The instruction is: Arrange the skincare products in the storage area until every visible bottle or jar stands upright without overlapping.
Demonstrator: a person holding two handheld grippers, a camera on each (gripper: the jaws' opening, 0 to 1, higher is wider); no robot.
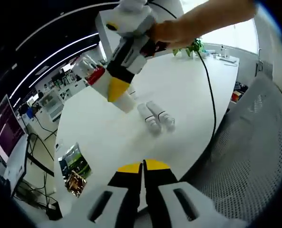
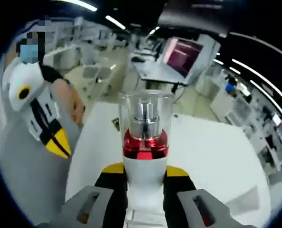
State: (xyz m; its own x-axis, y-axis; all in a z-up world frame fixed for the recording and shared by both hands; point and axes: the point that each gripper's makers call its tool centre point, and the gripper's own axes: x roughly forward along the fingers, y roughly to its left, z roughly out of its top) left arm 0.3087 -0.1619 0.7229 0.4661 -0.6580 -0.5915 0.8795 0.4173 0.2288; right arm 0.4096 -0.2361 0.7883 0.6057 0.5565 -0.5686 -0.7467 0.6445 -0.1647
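My right gripper (image 2: 144, 173) is shut on a white bottle (image 2: 145, 147) with a red band and a clear cap, held above the white table (image 2: 217, 156). In the left gripper view a hand holds that gripper (image 1: 116, 89) over the table's far side, and the bottle (image 1: 97, 76) in it is tilted. Two small white bottles (image 1: 155, 116) lie on their sides, side by side, mid-table (image 1: 107, 128). My left gripper (image 1: 143, 167) hovers at the near table edge, its yellow-tipped jaws shut on nothing. It also shows at the left of the right gripper view (image 2: 59, 142).
A printed card (image 1: 74, 168) lies near the table's left edge. A black cable (image 1: 211, 104) runs along the right side, past a mesh chair (image 1: 255, 152). A green plant (image 1: 193, 47) stands at the far end. Desks and a monitor (image 2: 183, 54) lie beyond.
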